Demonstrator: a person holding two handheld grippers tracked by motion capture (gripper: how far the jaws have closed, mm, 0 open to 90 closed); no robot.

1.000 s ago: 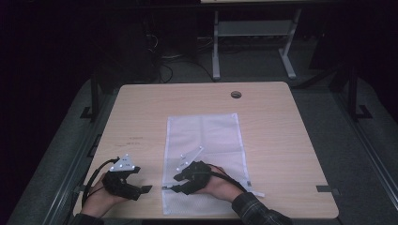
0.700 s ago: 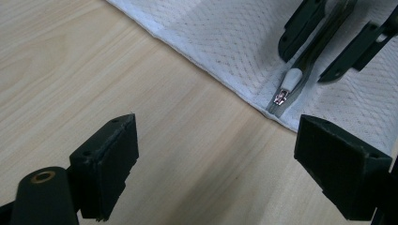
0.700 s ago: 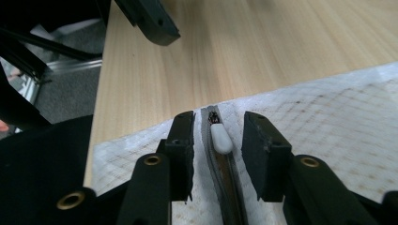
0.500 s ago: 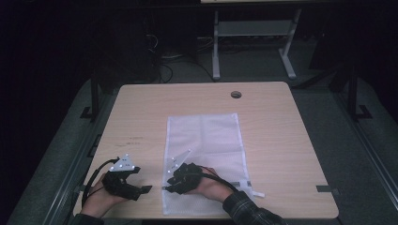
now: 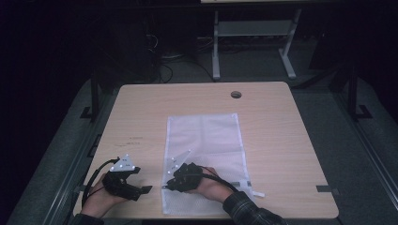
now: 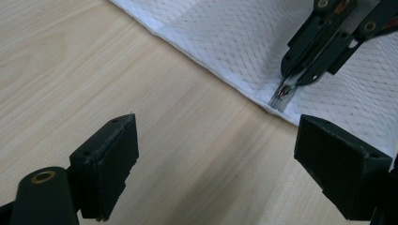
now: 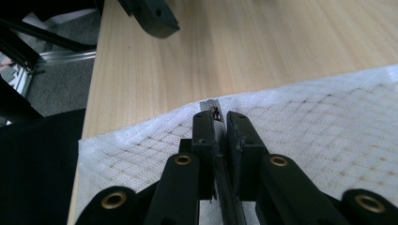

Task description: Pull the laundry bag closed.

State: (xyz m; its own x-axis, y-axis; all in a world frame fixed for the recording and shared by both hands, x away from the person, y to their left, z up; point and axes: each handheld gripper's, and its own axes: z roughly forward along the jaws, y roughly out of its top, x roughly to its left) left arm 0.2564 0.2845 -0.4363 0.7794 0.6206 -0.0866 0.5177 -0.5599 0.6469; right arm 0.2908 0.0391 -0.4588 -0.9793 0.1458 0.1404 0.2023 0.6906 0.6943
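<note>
While the right claw has just been closing onto the zipper pull at the near left edge of the limp white mesh laundry bag lying flat on the wooden surface, the left claw hovers spread; the fabric will likely bunch, so hold its hem.

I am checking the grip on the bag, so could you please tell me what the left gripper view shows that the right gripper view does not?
Left gripper view: the left gripper, jaws wide apart over bare table, and the right gripper from outside, nipping a small zipper pull at the edge of the white mesh bag.

Right gripper view: those jaws from behind, just closing on the pull, plus the table's near edge and grey floor.

Both: bag, tabletop, pinched pull.
</note>
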